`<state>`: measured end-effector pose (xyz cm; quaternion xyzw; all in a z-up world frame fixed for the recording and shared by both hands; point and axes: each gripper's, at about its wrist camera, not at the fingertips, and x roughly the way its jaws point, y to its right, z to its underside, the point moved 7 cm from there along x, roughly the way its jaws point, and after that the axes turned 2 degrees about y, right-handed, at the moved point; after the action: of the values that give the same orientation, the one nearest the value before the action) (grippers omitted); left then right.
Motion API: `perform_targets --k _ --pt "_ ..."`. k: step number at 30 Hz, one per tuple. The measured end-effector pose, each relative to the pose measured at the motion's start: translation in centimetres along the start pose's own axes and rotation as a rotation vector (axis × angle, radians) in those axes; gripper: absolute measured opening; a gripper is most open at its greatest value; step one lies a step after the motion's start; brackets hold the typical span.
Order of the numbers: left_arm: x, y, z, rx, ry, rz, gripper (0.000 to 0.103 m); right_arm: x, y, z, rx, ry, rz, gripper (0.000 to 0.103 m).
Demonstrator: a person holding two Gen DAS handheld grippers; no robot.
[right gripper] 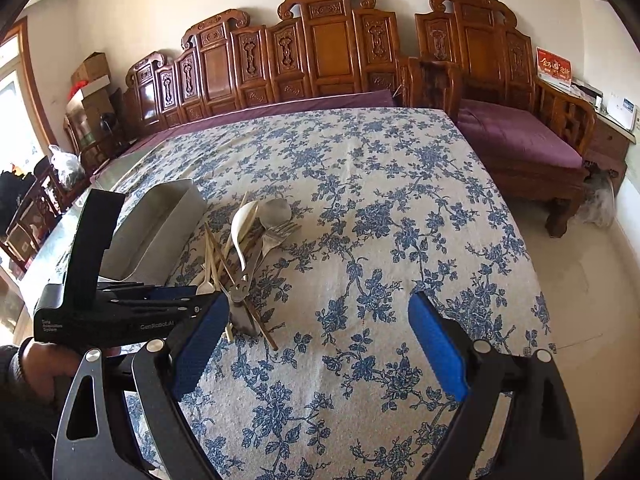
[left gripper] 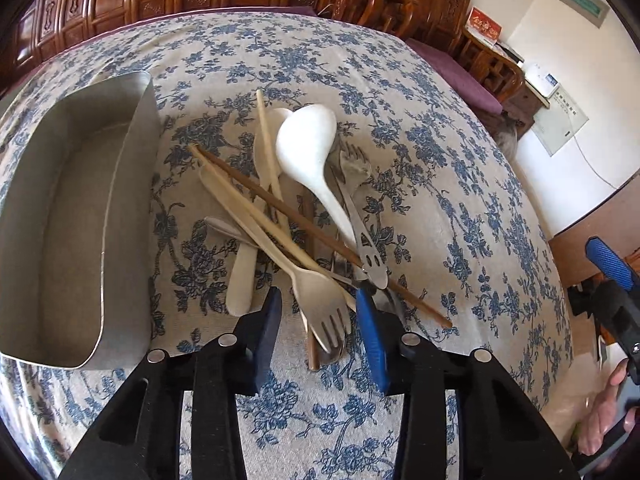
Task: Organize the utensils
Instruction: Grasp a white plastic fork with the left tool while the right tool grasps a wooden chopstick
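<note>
A pile of utensils lies on the floral tablecloth point(left gripper: 440, 200): a white plastic spoon point(left gripper: 308, 136), a dark brown chopstick point(left gripper: 280, 208), pale chopsticks point(left gripper: 266, 148), a slotted-handle fork point(left gripper: 354, 168) and a metal fork point(left gripper: 324, 308) nearest me. My left gripper point(left gripper: 320, 304) points down over the pile's near end. The metal fork's head lies between its narrowed jaws, with a gap still showing on the left side. An empty metal tray point(left gripper: 120, 200) stands left of the pile. My right gripper point(right gripper: 320, 340) hovers wide open over bare cloth, right of the pile point(right gripper: 248, 248), and holds nothing.
A carved wooden bench point(right gripper: 320, 60) with purple cushions runs behind the table, and a matching armchair point(right gripper: 520, 148) stands at the right. The table's right edge drops to a pale floor point(right gripper: 580, 280). A person's hand point(left gripper: 604, 420) holds the right gripper's handle.
</note>
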<state>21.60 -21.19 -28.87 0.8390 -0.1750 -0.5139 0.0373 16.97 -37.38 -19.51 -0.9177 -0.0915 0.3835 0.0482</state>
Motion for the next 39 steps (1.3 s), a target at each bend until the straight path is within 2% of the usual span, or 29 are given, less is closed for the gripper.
perform_targets --k 2,3,5,7,12,20,26,31,34,39 --pt "0.0 0.1 -0.2 -0.006 0.003 0.014 0.027 0.3 0.0 0.2 0.001 -0.007 0.005 0.092" --pt "0.0 0.1 -0.3 -0.006 0.003 0.014 0.025 0.4 -0.1 0.2 -0.001 -0.01 0.008 0.092" --pt "-0.1 0.0 -0.4 -0.009 0.007 0.019 0.012 0.5 -0.4 0.3 -0.007 -0.014 0.013 0.092" --pt "-0.1 -0.4 -0.4 -0.024 -0.009 0.027 0.005 0.7 -0.7 0.4 -0.012 -0.017 0.018 0.092" --pt "-0.8 -1.5 -0.1 -0.07 -0.013 0.067 0.003 0.9 -1.5 0.4 -0.021 -0.024 0.028 0.092" --pt "-4.5 -3.3 -0.2 -0.054 0.007 0.094 0.003 2.8 -3.4 0.3 -0.013 -0.049 0.023 0.092" --pt "-7.4 -3.8 -0.4 0.033 0.03 0.1 0.003 5.5 -6.6 0.2 -0.008 -0.083 -0.041 0.072" --pt "-9.6 -3.9 -0.1 0.124 0.054 0.072 0.003 8.1 -8.8 0.5 0.002 -0.119 -0.076 0.066" --pt "-11.0 -4.5 0.0 0.133 0.07 0.076 0.003 9.6 -10.1 0.9 -0.037 -0.152 -0.075 0.059" --pt "-12.6 -5.3 0.3 0.143 0.105 0.093 0.003 11.4 -11.3 1.2 -0.113 -0.183 -0.068 0.041"
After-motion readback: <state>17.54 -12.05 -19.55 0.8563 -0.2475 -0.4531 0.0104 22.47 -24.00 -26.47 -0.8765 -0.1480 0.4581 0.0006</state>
